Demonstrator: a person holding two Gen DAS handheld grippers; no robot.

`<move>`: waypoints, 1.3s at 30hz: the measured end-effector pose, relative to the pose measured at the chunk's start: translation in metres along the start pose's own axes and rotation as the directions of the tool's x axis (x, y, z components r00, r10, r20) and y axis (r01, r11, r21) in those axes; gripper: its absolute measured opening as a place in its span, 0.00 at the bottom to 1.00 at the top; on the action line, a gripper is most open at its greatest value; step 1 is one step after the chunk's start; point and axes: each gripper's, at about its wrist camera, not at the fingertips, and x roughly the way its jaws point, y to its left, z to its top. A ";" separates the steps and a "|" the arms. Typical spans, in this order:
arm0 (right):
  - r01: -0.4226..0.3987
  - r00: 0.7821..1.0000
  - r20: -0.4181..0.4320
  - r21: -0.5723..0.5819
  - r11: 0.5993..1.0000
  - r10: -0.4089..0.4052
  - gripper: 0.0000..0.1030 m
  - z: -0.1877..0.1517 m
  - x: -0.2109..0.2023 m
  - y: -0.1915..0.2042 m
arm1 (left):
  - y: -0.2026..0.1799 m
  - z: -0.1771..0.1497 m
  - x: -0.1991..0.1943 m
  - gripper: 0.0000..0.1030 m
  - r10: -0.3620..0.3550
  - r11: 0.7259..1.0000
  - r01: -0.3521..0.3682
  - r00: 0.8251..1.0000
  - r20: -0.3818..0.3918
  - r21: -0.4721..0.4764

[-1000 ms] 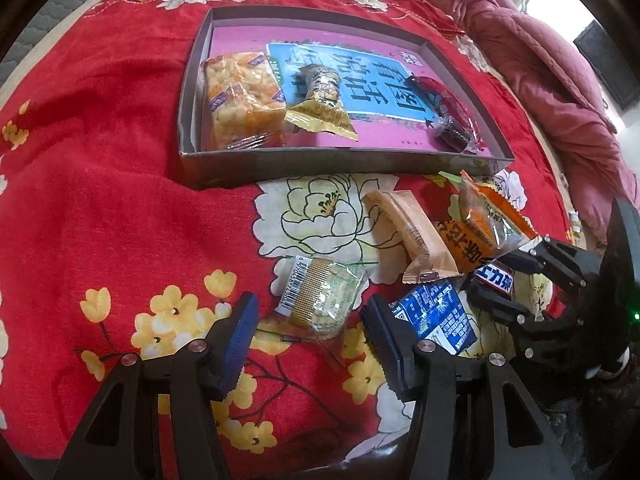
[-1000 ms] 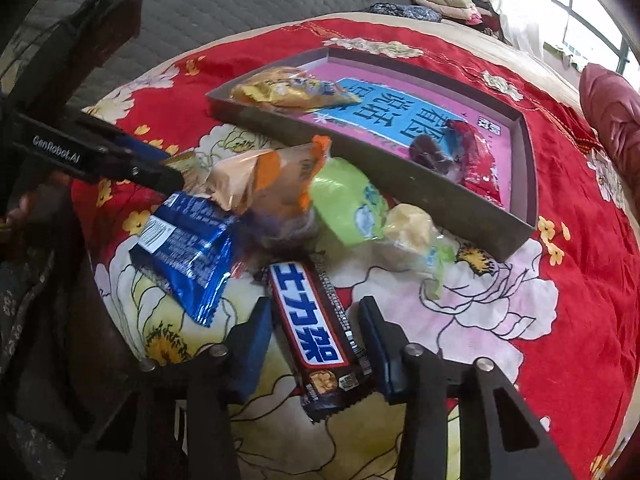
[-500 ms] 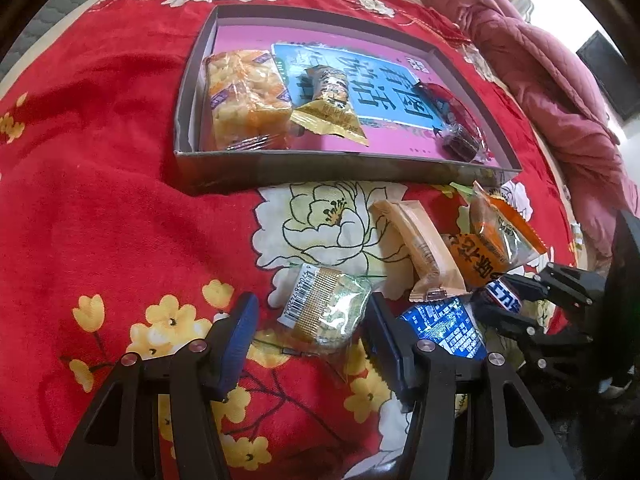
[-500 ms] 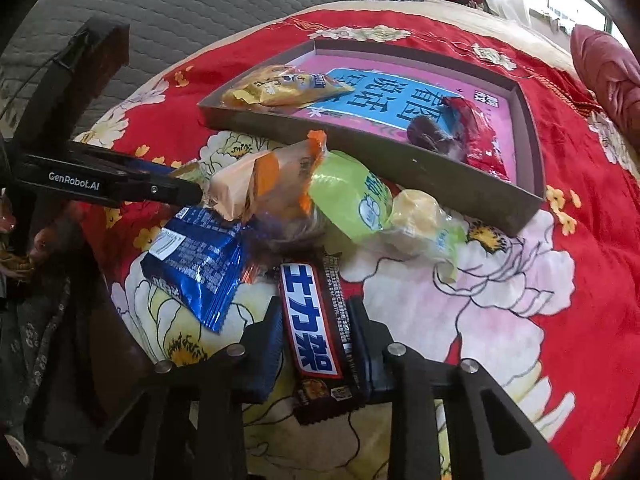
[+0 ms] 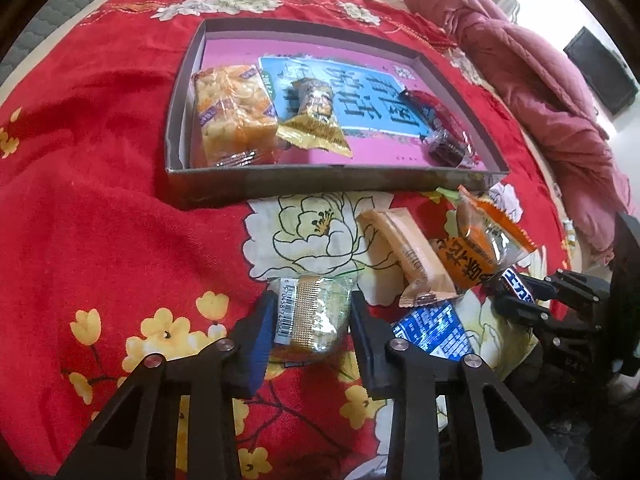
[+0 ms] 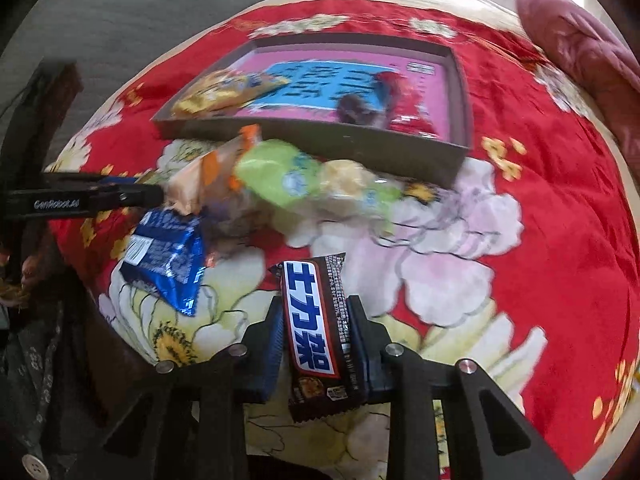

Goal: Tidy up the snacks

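My left gripper (image 5: pixel 312 320) is shut on a clear-wrapped wafer snack (image 5: pixel 316 316) on the red floral cloth. My right gripper (image 6: pixel 314 332) is shut on a dark chocolate bar (image 6: pixel 316 332) and holds it lifted off the cloth; the bar also shows in the left wrist view (image 5: pixel 518 290). A shallow grey box (image 5: pixel 320 180) with a pink and blue bottom holds a yellow cracker pack (image 5: pixel 232 112), a gold packet (image 5: pixel 316 120) and a red-wrapped dark sweet (image 5: pixel 444 136). Loose by the box lie a tan bar (image 5: pixel 408 256), an orange packet (image 5: pixel 476 248), a blue packet (image 6: pixel 164 256) and a green packet (image 6: pixel 280 176).
The snacks lie on a round surface covered by a red cloth with flowers (image 5: pixel 100 220). A pink quilt (image 5: pixel 540 92) is heaped at the far right. The cloth's edge drops off close behind both grippers.
My left gripper moved forward and closed on the wafer snack. My right gripper closed on the chocolate bar and lifted it away from the other snacks.
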 end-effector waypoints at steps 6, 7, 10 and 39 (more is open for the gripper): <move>0.017 0.999 0.035 0.120 0.993 -0.022 0.29 0.000 -0.007 -0.024 | -0.001 0.003 -0.008 0.35 -0.017 1.000 0.017 0.999 0.034 0.001; 0.022 0.998 0.049 0.146 0.989 -0.029 0.29 0.001 -0.009 -0.028 | -0.001 0.003 -0.010 0.35 -0.017 1.000 0.017 0.999 0.039 0.001; 0.012 0.996 0.081 0.194 0.981 -0.028 0.29 0.001 -0.014 -0.039 | 0.000 0.004 -0.013 0.35 -0.022 1.000 0.022 0.998 0.052 -0.001; -0.080 0.931 0.365 0.168 0.983 0.014 0.29 0.041 -0.039 -0.012 | -0.032 0.036 -0.047 0.35 -0.018 1.000 0.013 0.982 0.186 0.026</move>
